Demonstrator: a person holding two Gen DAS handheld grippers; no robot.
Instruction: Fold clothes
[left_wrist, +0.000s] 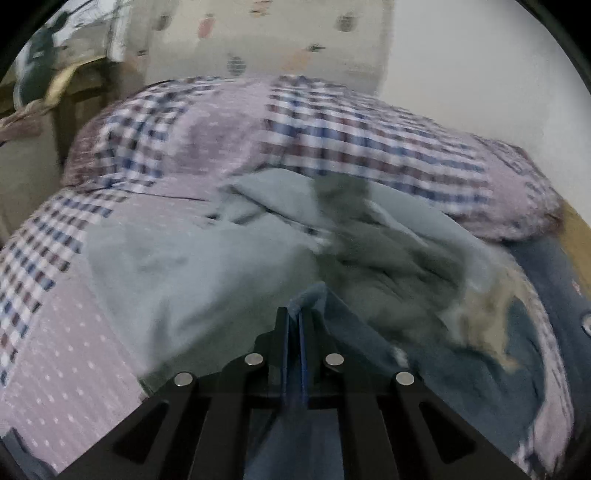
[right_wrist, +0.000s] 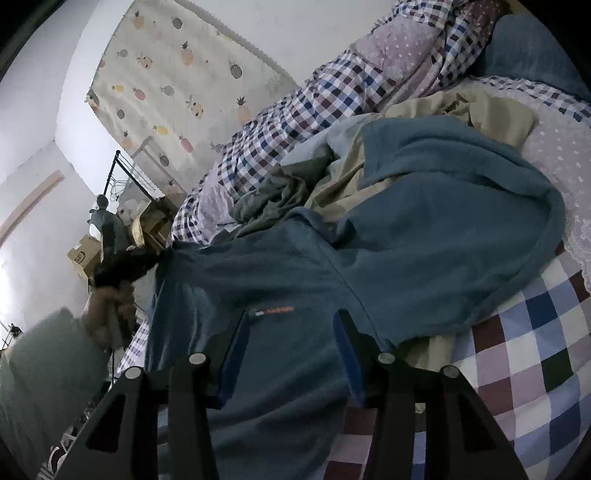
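Observation:
A dark teal fleece top (right_wrist: 424, 236) lies spread over a pile of clothes on the bed, a small orange logo (right_wrist: 273, 309) on its front. My right gripper (right_wrist: 291, 326) hovers just above that logo, open, with nothing between its blue pads. The left gripper (right_wrist: 122, 269), held by a hand (right_wrist: 103, 314), pinches the top's far corner. In the left wrist view my left gripper (left_wrist: 295, 321) is shut on a fold of the teal top (left_wrist: 308, 297). Beyond it lie a pale blue garment (left_wrist: 177, 266) and a crumpled grey-green one (left_wrist: 384, 258).
A checked patchwork quilt (left_wrist: 332, 125) is bunched along the back of the bed (right_wrist: 535, 369). A beige garment (right_wrist: 491, 114) lies under the pile. A pineapple-print cloth (right_wrist: 177, 74) hangs on the wall. Boxes and a black rack (right_wrist: 122, 173) stand beside the bed.

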